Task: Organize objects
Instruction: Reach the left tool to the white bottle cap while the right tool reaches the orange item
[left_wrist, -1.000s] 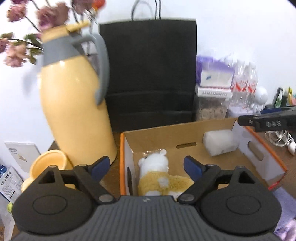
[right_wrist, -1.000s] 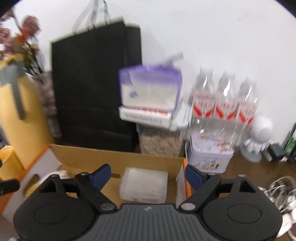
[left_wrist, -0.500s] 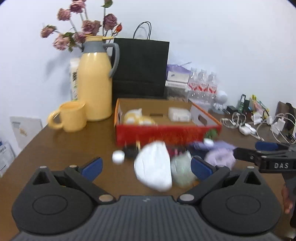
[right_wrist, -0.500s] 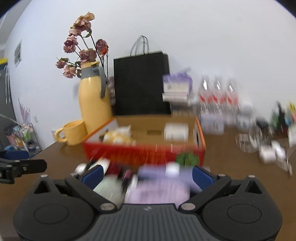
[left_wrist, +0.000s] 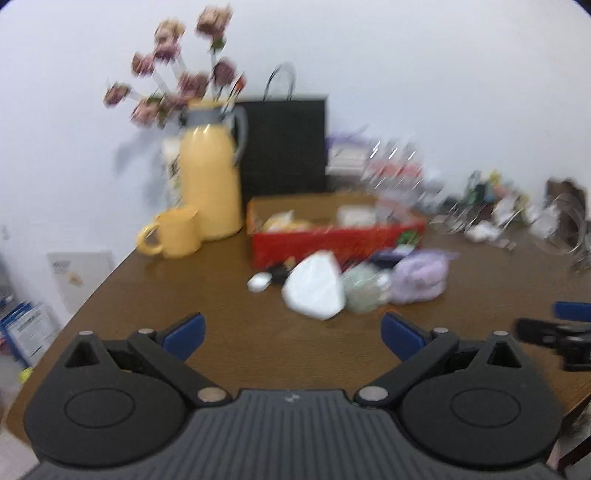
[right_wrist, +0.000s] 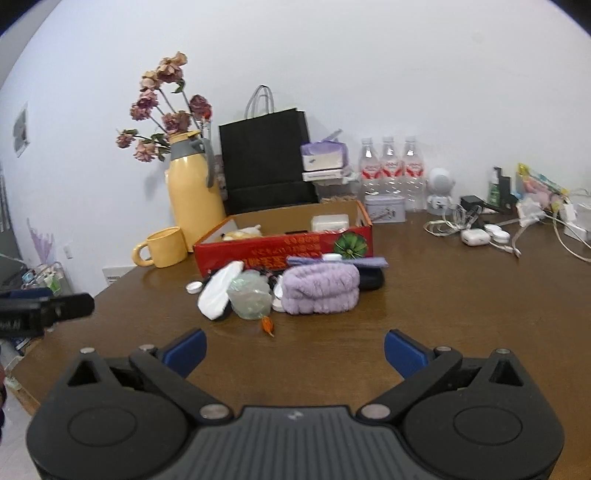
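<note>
Both grippers have pulled back from the red box (right_wrist: 284, 247), which a second ago filled their views and now sits mid-table. The left gripper (left_wrist: 291, 330) and right gripper (right_wrist: 294, 350) have just been opening; their jaws stand wide apart with only bare brown table (right_wrist: 443, 295) between them.

In front of the red box lies the pile to be sorted: a white pouch (right_wrist: 218, 291), a crumpled clear bag (right_wrist: 249, 299), a lilac fluffy pouch (right_wrist: 321, 290), a small white cap (right_wrist: 194, 287) and a tiny orange thing (right_wrist: 267, 325) too small to name. More items are wedged behind the lilac fluffy pouch, mostly hidden.

Inside the red box, a plush toy (right_wrist: 243, 232) and a white block (right_wrist: 330, 222) only peek over the wall.

The left wrist view is smeared by motion, so clutter right of the red box is unreadable there.
</note>
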